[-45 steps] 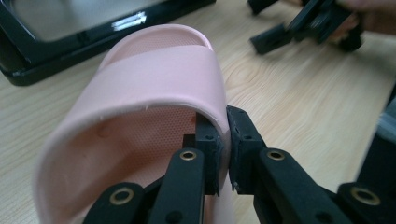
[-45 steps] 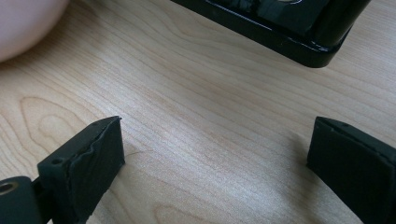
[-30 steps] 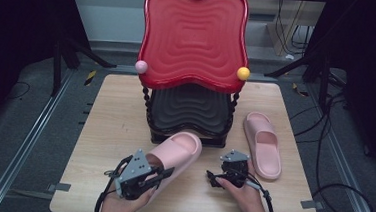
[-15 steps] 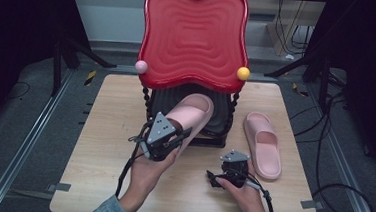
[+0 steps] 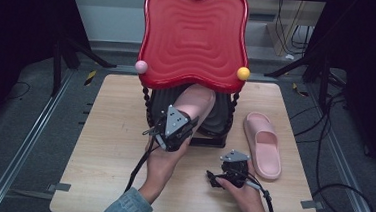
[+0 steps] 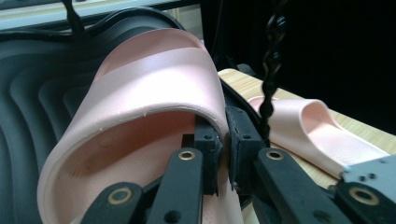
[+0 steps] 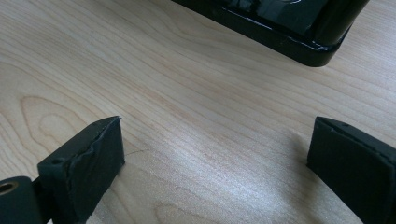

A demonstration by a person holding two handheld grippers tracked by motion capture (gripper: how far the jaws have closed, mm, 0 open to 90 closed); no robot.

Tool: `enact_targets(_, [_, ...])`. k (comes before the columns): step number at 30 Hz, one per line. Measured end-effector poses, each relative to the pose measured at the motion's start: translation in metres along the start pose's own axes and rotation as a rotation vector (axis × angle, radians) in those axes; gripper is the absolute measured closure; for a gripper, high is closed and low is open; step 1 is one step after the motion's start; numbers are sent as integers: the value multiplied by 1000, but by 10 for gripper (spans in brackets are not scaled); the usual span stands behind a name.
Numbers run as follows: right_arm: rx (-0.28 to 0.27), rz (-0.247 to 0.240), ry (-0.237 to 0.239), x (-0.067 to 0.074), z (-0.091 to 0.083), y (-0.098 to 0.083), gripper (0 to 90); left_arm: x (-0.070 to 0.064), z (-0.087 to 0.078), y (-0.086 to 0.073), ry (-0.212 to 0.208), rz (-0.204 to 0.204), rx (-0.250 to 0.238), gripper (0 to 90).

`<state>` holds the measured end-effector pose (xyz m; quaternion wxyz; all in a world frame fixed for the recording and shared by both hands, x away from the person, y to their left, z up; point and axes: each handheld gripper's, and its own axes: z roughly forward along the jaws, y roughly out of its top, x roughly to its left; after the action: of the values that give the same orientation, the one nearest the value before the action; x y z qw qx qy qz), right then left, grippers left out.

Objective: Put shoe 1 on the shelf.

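A pink slipper (image 5: 194, 103) is pinched by its strap edge in my left gripper (image 5: 178, 121), which is shut on it and holds it over the black lower tray (image 5: 221, 119) of the two-tier stand. In the left gripper view the slipper's strap (image 6: 154, 79) arches above the pads (image 6: 208, 154), with the ribbed black tray (image 6: 28, 102) behind. A second pink slipper (image 5: 262, 144) lies flat on the table to the right of the stand; the left gripper view shows this other slipper (image 6: 310, 126) too. My right gripper (image 5: 220, 178) rests open on the wood near the front edge, with bare table between its jaws (image 7: 210, 163).
The stand's red upper tray (image 5: 193, 33) overhangs the black one, carried on twisted black posts (image 5: 149, 101). A pink ball (image 5: 141, 66) and a yellow ball (image 5: 243, 73) sit at its corners. The black base edge (image 7: 299, 42) lies just ahead of the right gripper. Cables trail off the table's right side.
My left gripper has carried the pink slipper from the front of the table up and away, to the black lower tray under the red one. The right gripper has stayed put.
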<state>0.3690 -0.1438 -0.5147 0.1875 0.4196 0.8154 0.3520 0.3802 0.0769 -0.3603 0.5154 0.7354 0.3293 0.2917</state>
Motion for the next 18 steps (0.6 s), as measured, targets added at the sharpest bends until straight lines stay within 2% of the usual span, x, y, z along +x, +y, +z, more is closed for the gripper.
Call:
enact_targets(4, [1,1,1,0,0,0,40,4,5,-1,36,1,-11,835])
enact_targets(8, [0,0,0,0,0,0,40,11,9,-2,59,-23,-14,836])
enact_targets(18, [0,-3,3,0,0,0,40,25,23,-6,127,-51,-16,837])
